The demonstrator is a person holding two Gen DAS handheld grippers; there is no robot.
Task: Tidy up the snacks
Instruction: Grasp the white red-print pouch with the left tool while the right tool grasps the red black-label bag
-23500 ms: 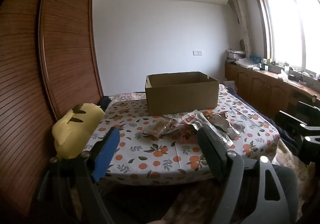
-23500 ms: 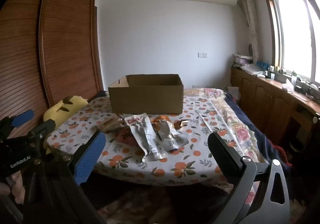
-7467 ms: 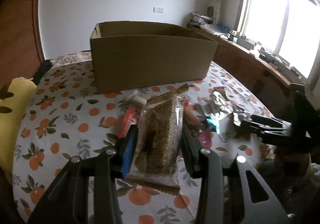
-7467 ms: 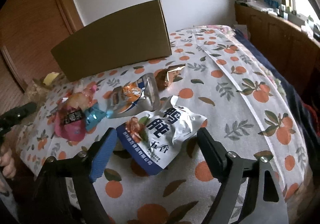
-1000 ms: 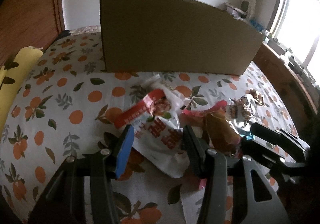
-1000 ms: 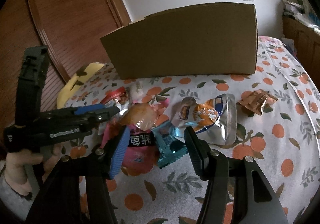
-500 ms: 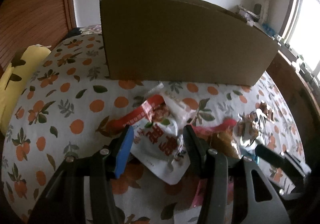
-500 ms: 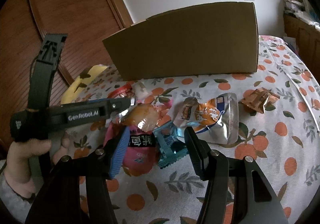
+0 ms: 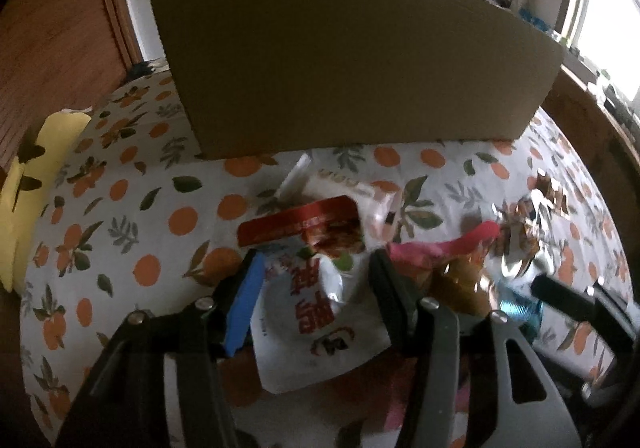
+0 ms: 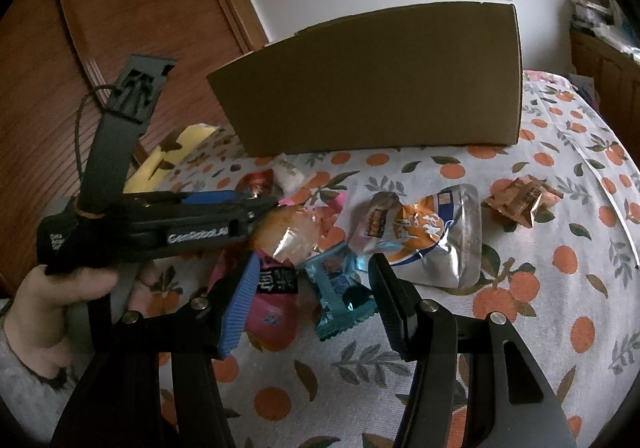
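Since half a second earlier, the left wrist view had closed on the cardboard box (image 9: 352,59). Its near wall filled more of the frame, and the white pouch (image 9: 316,320) rode with my left tool (image 9: 316,264).

- Worktop (image 9: 120,207): orange-print cloth, with snacks heaped in front of the box.
- Box: near wall only. The opening and inside were hidden from both wrist views.
- Left tool: clenched on the white pouch across its width, red lettering up. The lower edge hung loose, seemingly off the cloth. A red-topped packet (image 9: 304,219) lay just ahead of the fingertips.
- Right tool (image 10: 314,264): released, jaws spread and holding nothing. It hovered over the teal packet (image 10: 340,288) and the pink packet (image 10: 272,312), which lay touching.
- Silver pouch (image 10: 432,236) lay just right of the teal one. A small brown packet (image 10: 524,199) sat further right, apart from the heap.

My reading was that the pouch was on its way to the box. To do that well:
- Lift until the dangling edge clears the near wall before going forward, or the soft pouch will fold against the cardboard.
- Keep the squeeze steady, because slick film slips.
- Let go only once over the opening.
- Hold the right tool back from the heap until the left is clear.
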